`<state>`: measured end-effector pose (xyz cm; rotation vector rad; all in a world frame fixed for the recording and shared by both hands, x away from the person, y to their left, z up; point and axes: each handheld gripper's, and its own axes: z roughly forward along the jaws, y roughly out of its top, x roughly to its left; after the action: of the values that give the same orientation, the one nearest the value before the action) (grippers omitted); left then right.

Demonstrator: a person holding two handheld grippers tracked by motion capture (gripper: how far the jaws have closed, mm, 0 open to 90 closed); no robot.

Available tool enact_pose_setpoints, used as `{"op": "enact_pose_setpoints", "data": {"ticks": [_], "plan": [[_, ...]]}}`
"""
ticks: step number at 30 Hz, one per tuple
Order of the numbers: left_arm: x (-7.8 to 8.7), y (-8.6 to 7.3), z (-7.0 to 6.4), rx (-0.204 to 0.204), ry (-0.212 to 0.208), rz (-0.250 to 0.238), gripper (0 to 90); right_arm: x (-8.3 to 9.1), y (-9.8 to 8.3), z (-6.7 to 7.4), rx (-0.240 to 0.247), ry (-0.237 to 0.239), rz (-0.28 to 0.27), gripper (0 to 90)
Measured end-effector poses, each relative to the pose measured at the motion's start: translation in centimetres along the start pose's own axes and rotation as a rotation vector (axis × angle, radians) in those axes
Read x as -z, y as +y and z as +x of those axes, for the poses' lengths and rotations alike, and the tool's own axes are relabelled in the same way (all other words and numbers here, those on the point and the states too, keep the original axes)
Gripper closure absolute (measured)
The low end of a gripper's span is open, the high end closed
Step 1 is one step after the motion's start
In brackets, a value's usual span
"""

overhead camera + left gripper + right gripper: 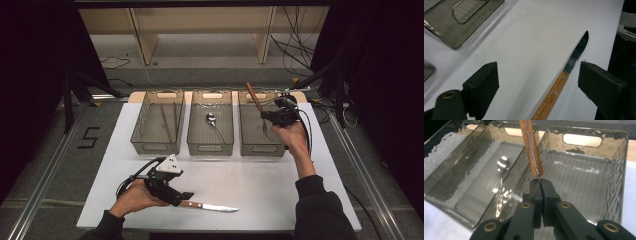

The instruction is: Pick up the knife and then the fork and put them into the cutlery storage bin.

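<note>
Overhead camera faces forward across the bench; tong-mounted cameras look close, sharing its near edge and far bins.

The top of the wooden handle runs off the picture's edge, and the squeezed black jaws hide its metal end.

Three bins stand in a row at your table's far edge. Chopsticks lie in the left bin, a spoon in the middle bin. Over the right bin, your right gripper holds a fork. The knife lies at the near edge, between your left gripper's jaws.
</note>
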<state>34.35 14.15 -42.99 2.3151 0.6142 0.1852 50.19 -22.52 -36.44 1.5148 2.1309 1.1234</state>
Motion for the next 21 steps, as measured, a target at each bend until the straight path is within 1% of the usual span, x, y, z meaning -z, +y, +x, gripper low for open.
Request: {"op": "enact_pose_setpoints", "data": {"ticks": [2, 3, 5, 7, 8, 15, 19, 21], "plan": [[0.0, 0.0, 0.0, -0.001, -0.001, 0.002, 16.4, -0.5, 0.2, -0.1, -0.011, -0.006, 0.003, 88.8], [-0.1, -0.1, 0.0, 0.007, 0.0, -0.007, 16.3, -0.8, 0.2, -0.1, -0.012, -0.009, 0.005, 88.8], [0.0, -0.1, 0.0, 0.003, 0.003, -0.009, 16.3, -1.4, 0.2, -0.2, -0.017, -0.022, 0.017, 88.8], [0.0, -0.2, 0.0, 0.005, 0.005, -0.007, 16.3, -2.0, 0.1, -0.3, -0.033, -0.034, 0.032, 88.7], [0.1, -0.2, 0.0, -0.003, 0.008, -0.002, 16.3, -2.3, 0.1, -0.4, -0.037, -0.041, 0.037, 88.7], [0.5, -0.8, 0.2, 0.019, 0.031, -0.053, 16.3, -3.5, -0.1, -0.7, -0.074, -0.073, 0.063, 88.5], [0.6, -1.1, 0.2, 0.04, 0.023, -0.086, 16.3, -4.1, -0.2, -0.9, -0.082, -0.089, 0.079, 88.3], [0.6, -1.2, 0.2, 0.049, 0.011, -0.097, 16.2, -4.3, -0.2, -0.9, -0.084, -0.097, 0.083, 88.3]]}}
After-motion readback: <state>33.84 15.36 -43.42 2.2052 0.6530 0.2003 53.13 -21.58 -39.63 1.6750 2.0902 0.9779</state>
